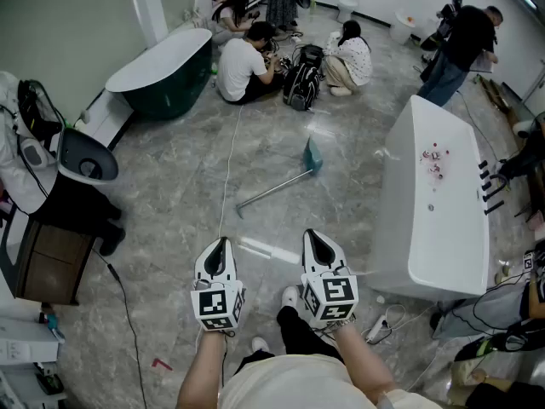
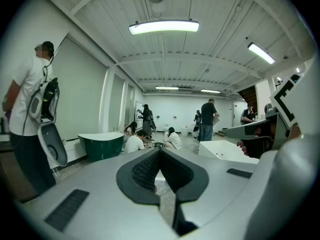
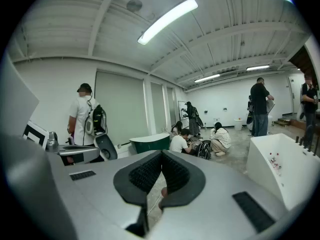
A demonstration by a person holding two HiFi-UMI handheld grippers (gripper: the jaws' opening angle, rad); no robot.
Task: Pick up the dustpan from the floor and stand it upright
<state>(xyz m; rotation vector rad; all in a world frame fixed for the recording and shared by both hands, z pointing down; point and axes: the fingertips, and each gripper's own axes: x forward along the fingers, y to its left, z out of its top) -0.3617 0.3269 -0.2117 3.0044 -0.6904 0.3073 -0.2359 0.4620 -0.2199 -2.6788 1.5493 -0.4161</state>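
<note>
We hold both grippers at the bottom centre of the frame. The left gripper (image 1: 220, 247) has its jaws pressed together on nothing, and so does the right gripper (image 1: 314, 239). The teal dustpan (image 1: 312, 155) lies on the floor (image 1: 170, 186) at centre frame, well apart from both, its long handle (image 1: 272, 190) running toward the lower left.

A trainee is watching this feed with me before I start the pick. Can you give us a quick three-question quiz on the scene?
1. True or false: the dustpan is standing upright.
2. Look at the left gripper and the right gripper. Which one holds something? A) left B) right C) neither
3. Fill in: the dustpan lies on the ____.
Key: 1 false; 2 C, both are shut and empty; 3 floor.
</note>
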